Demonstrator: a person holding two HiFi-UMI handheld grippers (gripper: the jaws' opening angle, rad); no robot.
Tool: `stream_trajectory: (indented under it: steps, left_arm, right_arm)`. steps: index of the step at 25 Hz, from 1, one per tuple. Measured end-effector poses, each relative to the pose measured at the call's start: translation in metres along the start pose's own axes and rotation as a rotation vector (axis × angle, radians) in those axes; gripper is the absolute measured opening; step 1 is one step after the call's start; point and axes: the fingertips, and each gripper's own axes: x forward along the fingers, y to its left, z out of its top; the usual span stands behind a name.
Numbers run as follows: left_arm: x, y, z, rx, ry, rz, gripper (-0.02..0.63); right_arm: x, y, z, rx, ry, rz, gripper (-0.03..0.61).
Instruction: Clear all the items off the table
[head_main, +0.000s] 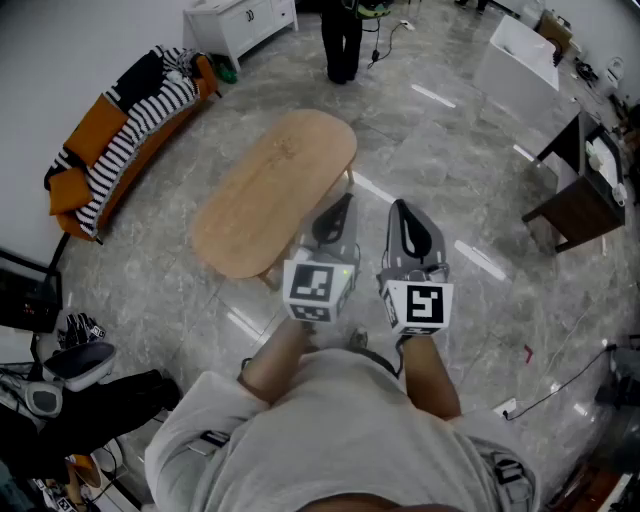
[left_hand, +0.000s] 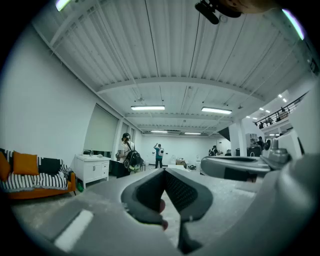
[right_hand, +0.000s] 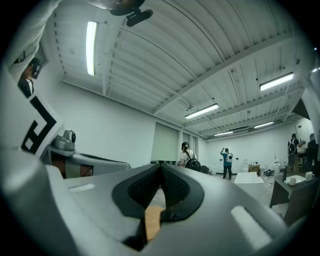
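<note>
The person is holding the left tool (head_main: 338, 214) and right tool (head_main: 405, 220) pressed together, empty, beside the table (head_main: 262, 188), which is showing nothing, so scanning before reaching seems wisest.

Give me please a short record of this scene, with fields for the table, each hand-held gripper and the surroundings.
table: oval wooden table, no items visible on its top
left hand-held gripper: jaws together, nothing between them, held over the table's near end
right hand-held gripper: jaws together, nothing between them, beside the left one
sofa: orange, striped cover, left of the table
person: standing beyond the table's far end
</note>
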Motion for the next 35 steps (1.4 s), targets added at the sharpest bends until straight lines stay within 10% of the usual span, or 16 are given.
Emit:
stream_trajectory:
  steps: [35]
  left_arm:
    - [0.024,-0.025,-0.039,-0.008,0.048,0.099,0.021]
  right_arm:
    - [0.004,-0.03,-0.035,0.04,0.002,0.124,0.006]
